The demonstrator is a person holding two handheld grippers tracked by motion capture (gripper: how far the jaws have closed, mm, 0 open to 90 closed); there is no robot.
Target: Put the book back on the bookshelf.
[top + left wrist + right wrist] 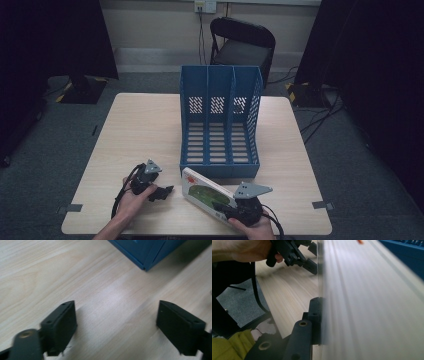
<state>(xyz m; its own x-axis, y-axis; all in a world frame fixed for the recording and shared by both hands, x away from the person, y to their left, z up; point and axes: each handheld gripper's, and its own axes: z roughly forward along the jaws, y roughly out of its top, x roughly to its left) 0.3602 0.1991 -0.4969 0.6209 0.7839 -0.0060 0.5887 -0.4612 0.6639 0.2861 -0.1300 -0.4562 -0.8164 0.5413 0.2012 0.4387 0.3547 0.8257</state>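
A white book [204, 192] with a green picture on its cover stands tilted on one edge at the table's front right. My right gripper [227, 209] is shut on its near end. In the right gripper view one black finger [315, 312] presses against the book [374, 302]; the other finger is hidden behind it. My left gripper [167, 192] is low over the table at the front left, a little left of the book. Its jaws [117, 325] stand open over bare wood with nothing between them. A blue three-slot file holder [256, 115] sits mid-table just behind the book.
One corner of the file holder [147, 252] lies ahead of the left gripper. The wooden table [145, 130] has bare room on its left half. A black chair [242, 42] stands behind the table's far edge. In the right gripper view, a hand [244, 250] holds the left gripper [313, 256].
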